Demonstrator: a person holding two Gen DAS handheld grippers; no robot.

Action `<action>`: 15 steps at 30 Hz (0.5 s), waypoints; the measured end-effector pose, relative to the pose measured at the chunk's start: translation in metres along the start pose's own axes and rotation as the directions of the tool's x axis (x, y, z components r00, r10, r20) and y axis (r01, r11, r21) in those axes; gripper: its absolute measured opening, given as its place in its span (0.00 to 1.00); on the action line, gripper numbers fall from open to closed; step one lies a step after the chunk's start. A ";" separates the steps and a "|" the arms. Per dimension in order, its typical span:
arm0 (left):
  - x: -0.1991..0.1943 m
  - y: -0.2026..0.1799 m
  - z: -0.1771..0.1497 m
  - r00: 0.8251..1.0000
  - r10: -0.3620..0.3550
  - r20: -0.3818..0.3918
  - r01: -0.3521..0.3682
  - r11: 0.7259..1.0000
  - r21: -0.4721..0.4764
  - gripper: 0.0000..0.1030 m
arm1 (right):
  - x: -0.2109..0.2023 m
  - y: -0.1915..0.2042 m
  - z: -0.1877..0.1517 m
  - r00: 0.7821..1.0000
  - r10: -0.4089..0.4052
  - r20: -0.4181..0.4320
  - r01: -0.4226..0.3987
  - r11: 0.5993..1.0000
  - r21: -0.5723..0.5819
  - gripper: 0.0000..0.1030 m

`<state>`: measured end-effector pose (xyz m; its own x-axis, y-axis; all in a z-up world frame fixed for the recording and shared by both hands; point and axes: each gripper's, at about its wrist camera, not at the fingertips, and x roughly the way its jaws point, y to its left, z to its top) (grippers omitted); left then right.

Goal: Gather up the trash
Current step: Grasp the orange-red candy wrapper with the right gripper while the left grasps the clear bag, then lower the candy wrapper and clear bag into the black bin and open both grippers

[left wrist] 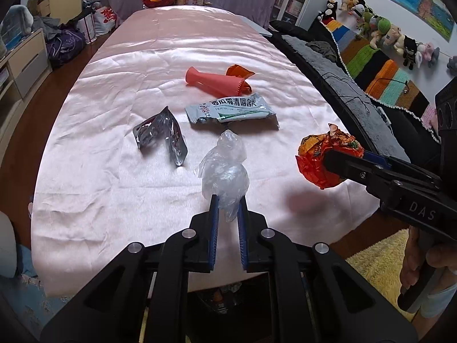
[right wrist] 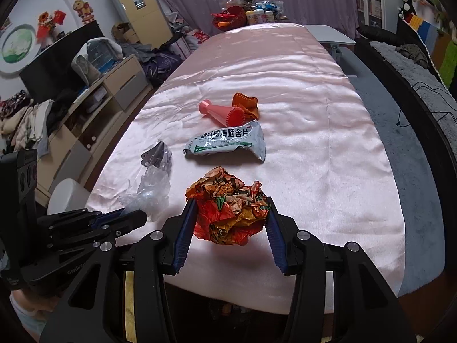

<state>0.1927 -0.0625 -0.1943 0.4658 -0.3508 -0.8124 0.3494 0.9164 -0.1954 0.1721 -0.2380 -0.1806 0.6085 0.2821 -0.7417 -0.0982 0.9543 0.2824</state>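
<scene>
Over the near end of a table draped in shiny pink satin cloth (left wrist: 160, 65), the left gripper (left wrist: 228, 200) is clamped on a crumpled clear plastic bag (left wrist: 224, 168), lifted off the cloth. Beside the bag, to its right, the right gripper (right wrist: 230, 214) pinches a crumpled orange-and-red printed foil wrapper (right wrist: 228, 208) between its blue pads, also raised. Just beyond the bag, on the cloth, lie a folded silver foil blister pack (left wrist: 161, 135) and a white-and-green printed sachet (left wrist: 232, 111). Farther beyond the bag rests a coral-pink ribbed plastic cone (left wrist: 214, 81), a crumpled orange wrapper (left wrist: 240, 71) touching its far side.
</scene>
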 end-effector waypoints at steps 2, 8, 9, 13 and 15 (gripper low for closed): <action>-0.009 -0.003 -0.008 1.000 0.001 0.004 -0.001 1.000 0.004 0.11 | -0.008 0.004 -0.006 1.000 0.002 0.005 -0.002 1.000 -0.002 0.47; -0.032 -0.012 -0.032 1.000 0.006 0.017 -0.006 1.000 0.013 0.11 | -0.028 0.013 -0.026 1.000 0.002 0.013 -0.002 1.000 -0.016 0.47; -0.035 -0.013 -0.036 1.000 0.007 0.017 -0.008 1.000 0.014 0.11 | -0.030 0.014 -0.030 1.000 0.000 0.011 0.000 1.000 -0.018 0.47; -0.042 -0.017 -0.056 1.000 0.007 0.010 -0.007 1.000 0.013 0.11 | -0.036 0.020 -0.049 1.000 0.001 -0.003 -0.001 1.000 -0.027 0.47; -0.043 -0.018 -0.067 1.000 0.007 0.002 -0.007 1.000 0.011 0.11 | -0.035 0.021 -0.059 1.000 0.001 -0.018 -0.002 1.000 -0.031 0.47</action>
<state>0.1120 -0.0510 -0.1924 0.4698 -0.3445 -0.8127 0.3547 0.9168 -0.1835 0.1024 -0.2221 -0.1842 0.5940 0.2848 -0.7524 -0.1235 0.9564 0.2645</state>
